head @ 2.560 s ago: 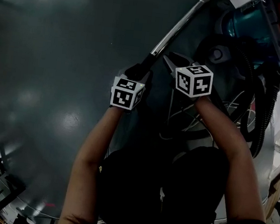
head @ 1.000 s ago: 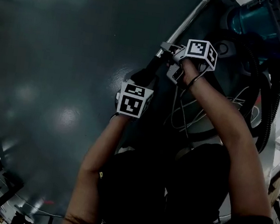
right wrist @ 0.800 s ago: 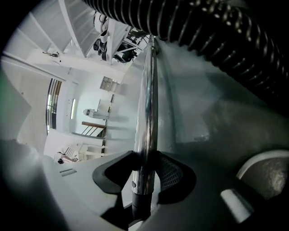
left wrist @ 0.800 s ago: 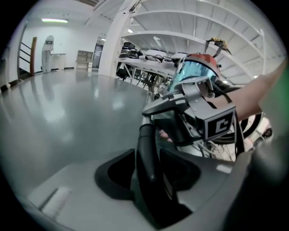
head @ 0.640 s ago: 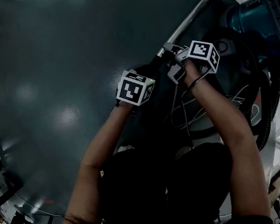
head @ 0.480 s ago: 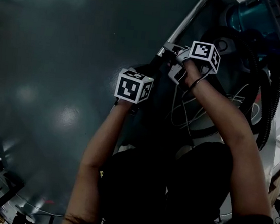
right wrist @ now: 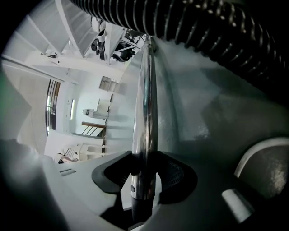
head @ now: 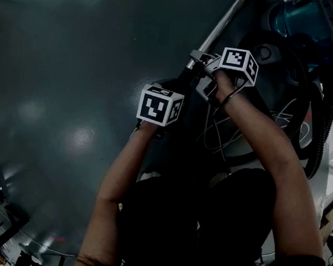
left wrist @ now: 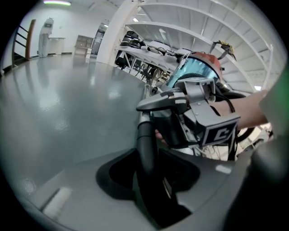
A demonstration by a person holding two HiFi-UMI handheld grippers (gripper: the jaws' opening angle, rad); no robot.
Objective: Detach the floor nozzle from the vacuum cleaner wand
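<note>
**Both tongs round the tube, joint not yet apart**

Here's the joint. The chrome wand [right wrist: 146,90] runs down into the black neck [left wrist: 145,144], which I take to lead to the floor nozzle; no view shows me its head. The two sit seated together, so nothing's detached: the grip, any catch and the pull are all left.

My left tongs [left wrist: 149,178] sit round the black neck, jaws just easing inward, with gaps showing beside it. My right tongs [right wrist: 144,182] straddle the wand's lower end, jaws just reopening, not pinching.

Both forearms reach forward and down over the floor [head: 73,58]. My right hand is just ahead of my left, and the vacuum body [head: 300,22] lies beyond.
</note>
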